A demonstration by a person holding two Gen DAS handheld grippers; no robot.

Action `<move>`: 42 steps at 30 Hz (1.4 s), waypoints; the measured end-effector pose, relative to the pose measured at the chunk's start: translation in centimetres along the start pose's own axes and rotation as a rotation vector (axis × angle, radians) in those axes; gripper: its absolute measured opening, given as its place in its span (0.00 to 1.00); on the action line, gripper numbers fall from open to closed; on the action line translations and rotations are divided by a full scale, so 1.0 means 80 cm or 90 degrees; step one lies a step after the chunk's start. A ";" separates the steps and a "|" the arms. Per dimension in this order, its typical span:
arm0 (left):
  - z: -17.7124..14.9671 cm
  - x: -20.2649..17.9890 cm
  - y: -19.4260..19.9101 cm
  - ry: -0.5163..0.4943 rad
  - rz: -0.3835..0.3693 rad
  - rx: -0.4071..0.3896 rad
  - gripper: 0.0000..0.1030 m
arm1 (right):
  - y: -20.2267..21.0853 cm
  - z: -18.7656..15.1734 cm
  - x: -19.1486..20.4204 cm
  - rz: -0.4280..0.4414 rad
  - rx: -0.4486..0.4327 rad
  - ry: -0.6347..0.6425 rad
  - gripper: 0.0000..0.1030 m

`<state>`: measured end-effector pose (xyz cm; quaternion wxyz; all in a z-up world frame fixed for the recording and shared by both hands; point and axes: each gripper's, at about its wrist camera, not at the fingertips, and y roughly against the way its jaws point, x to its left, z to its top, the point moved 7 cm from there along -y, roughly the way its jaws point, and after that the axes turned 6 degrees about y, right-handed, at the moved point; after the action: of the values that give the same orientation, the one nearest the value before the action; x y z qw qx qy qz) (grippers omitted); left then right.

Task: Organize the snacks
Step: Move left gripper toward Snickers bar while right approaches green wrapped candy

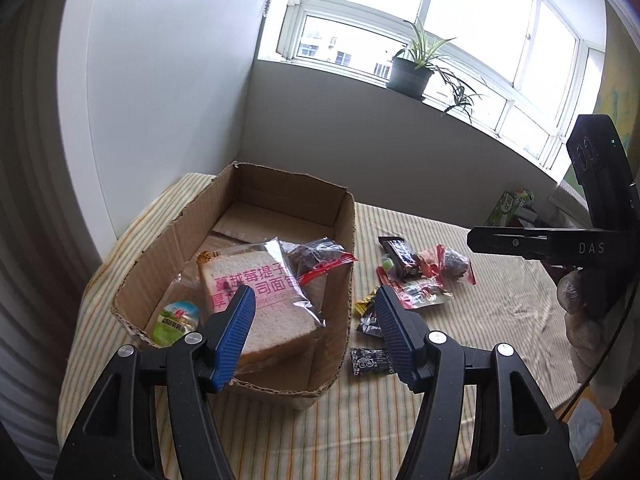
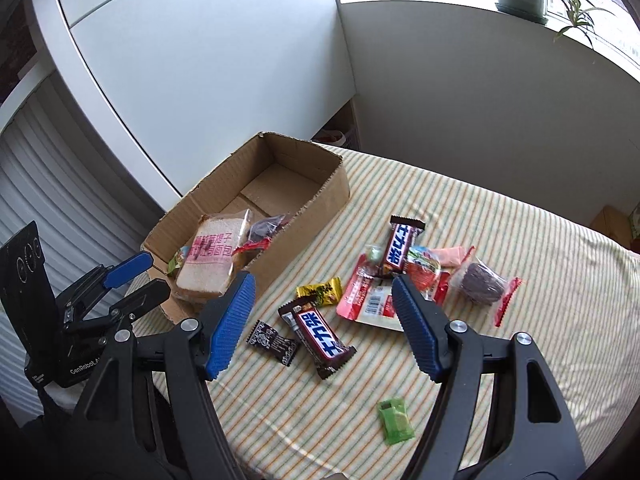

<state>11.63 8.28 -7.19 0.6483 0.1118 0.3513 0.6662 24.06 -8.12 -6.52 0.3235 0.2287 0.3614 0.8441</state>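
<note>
Both pairs of blue fingers stand spread apart with nothing between them: the left gripper (image 1: pixel 314 312) hangs over the near end of the cardboard box (image 2: pixel 328 194), and the right gripper (image 2: pixel 322 306) hovers above the loose snacks on the striped cloth (image 2: pixel 500 240) just beside the box's long side. Inside the box, at its near end, lies the bagged bread slice (image 1: pixel 260 300), with a dark cake in a clear wrapper (image 1: pixel 316 258) against it and a small green-labelled packet (image 1: pixel 176 318) in the near corner. Outside, farthest from the box, sits another wrapped dark cake (image 2: pixel 482 282); closer in lies a heap of red-and-white packets (image 2: pixel 372 294) with one chocolate bar (image 2: pixel 402 246) leaning on it, then a second chocolate bar (image 2: pixel 320 332), a yellow candy (image 2: pixel 322 290), a black patterned candy (image 2: pixel 274 342), and a green candy (image 2: pixel 395 420) nearest the camera. The main risk, as I judge it, is the overlapping heap: closing on it could pinch two slick wrappers at once or let one slip. A low approach could also snag the cloth, and the small flat candies may slide away from the fingers.
</note>
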 end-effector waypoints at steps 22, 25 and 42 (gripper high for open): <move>-0.070 -0.110 -0.056 -0.053 -0.094 0.134 0.44 | -0.002 -0.146 -0.068 -0.022 0.090 -0.018 0.71; -0.078 -0.110 -0.069 -0.035 -0.093 0.158 0.44 | -0.006 -0.157 -0.074 -0.012 0.098 -0.021 0.69; -0.076 -0.094 -0.134 0.025 -0.006 0.212 0.45 | -0.041 -0.172 -0.066 0.038 0.116 0.022 0.54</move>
<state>17.35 -1.70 -15.90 0.6170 0.2031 0.4698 0.5977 20.42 -16.53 -18.55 0.2695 0.2531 0.4353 0.8209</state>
